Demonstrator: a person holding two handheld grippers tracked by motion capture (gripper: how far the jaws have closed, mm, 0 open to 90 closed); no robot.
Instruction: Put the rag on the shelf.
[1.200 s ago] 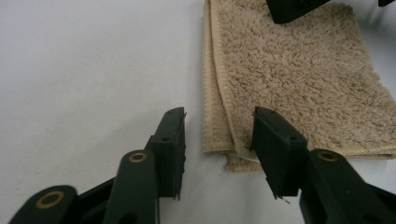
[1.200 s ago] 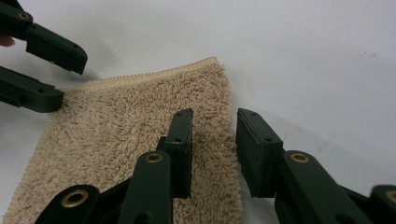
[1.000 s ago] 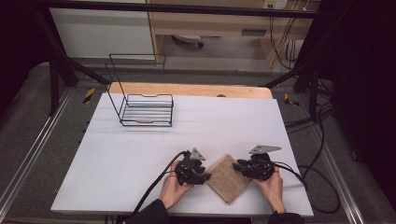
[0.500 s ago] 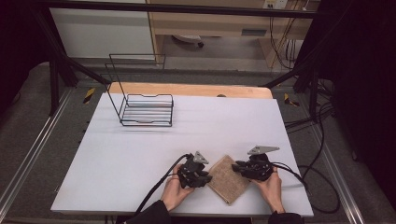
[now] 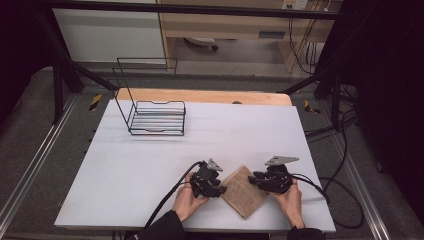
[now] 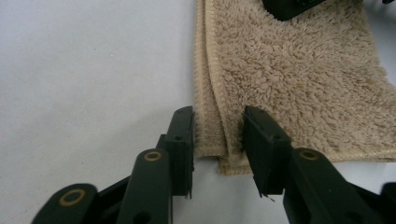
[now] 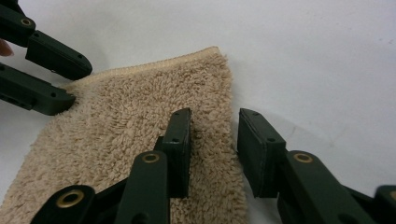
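Note:
A folded tan towel (image 5: 243,192) lies flat near the white table's front edge, between the two grippers. My left gripper (image 5: 220,190) sits at its left corner. In the left gripper view the jaws (image 6: 217,140) straddle the towel's (image 6: 299,79) stacked hemmed edges; they have just been opening and stand open around the hems. My right gripper (image 5: 254,179) is at the towel's right side. Its jaws (image 7: 215,135) stand open, one resting on the towel (image 7: 135,121), the other over bare table past the edge. The left gripper (image 7: 79,86) shows at the far corner there.
A black wire rack (image 5: 155,117) stands at the table's far left, in front of a wooden board (image 5: 200,95). The white tabletop (image 5: 150,160) stretches between the rack and the hands. Black cables trail from both grippers off the front and right edges.

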